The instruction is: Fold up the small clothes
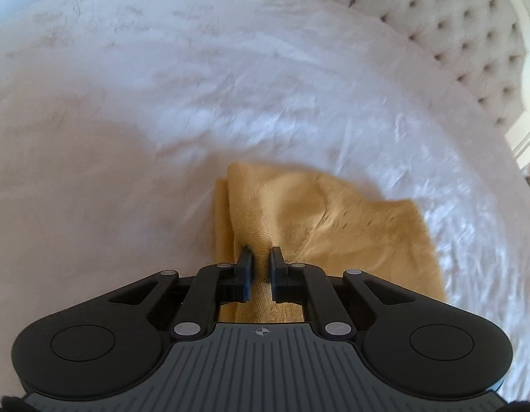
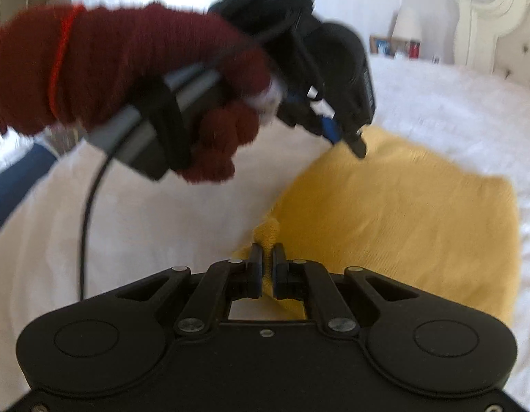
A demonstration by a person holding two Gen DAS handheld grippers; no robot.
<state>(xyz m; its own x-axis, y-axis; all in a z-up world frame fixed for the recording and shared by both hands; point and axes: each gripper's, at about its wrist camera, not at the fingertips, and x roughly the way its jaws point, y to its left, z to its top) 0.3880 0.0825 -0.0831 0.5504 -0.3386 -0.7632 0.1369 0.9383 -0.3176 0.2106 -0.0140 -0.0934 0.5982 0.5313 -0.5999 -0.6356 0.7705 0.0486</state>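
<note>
Left wrist: both grippers [image 1: 260, 261] [image 2: 267, 257] pinch bunched folds of fuzzy yellow knit garment [image 1: 333, 226] [image 2: 402, 219]

The cloth [image 2: 402, 226] is lying on the bed [image 1: 162, 103], with the headboard [image 1: 453, 34] sitting at two o'clock beyond it and the nightstand clutter [image 2: 398, 48] standing behind at twelve.

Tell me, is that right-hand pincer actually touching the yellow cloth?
Touching. In the right wrist view, the right gripper has a bunched tuft of the yellow cloth pinched between its two fingers, with fabric poking up past the fingertips.
</note>
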